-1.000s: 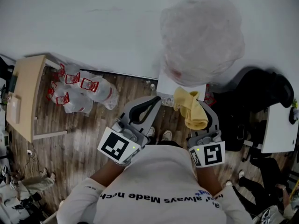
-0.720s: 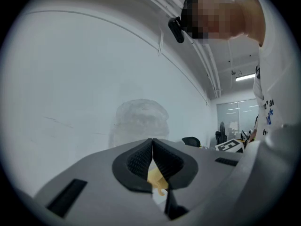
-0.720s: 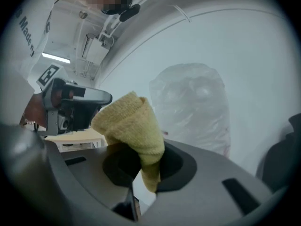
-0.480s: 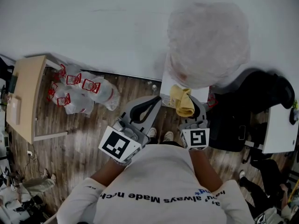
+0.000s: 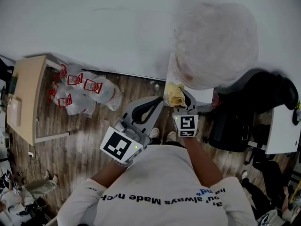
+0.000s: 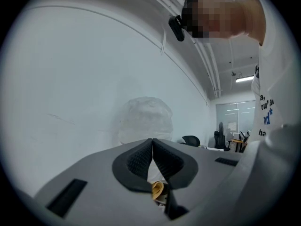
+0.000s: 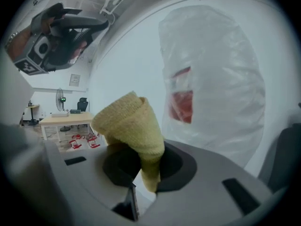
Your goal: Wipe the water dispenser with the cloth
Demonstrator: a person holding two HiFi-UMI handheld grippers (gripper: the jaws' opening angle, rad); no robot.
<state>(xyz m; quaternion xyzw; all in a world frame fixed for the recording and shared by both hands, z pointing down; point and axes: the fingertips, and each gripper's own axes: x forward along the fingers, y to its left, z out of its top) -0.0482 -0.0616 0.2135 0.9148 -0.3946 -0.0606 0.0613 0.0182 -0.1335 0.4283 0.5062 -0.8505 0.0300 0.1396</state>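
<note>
Moved: the right gripper has swung left and in toward the water dispenser over the last second, and its marker cube now sits close to the left gripper's cube
Cloth: the yellow cloth hung long and loose a second ago; it now shows as a short bunch at the dispenser's front left corner, and whether it touches the white casing cannot be told
Right fingers: clamped on the cloth, which stands up between them as a folded roll
Left gripper: almost where it was, just beside the right one, above the wooden floor
Left fingers: pressed together with nothing between them
Dispenser top: a bottle wrapped in clear plastic, with a red label showing through
Far left: a beige tabletop, with red-printed bags on the floor beside it
</note>
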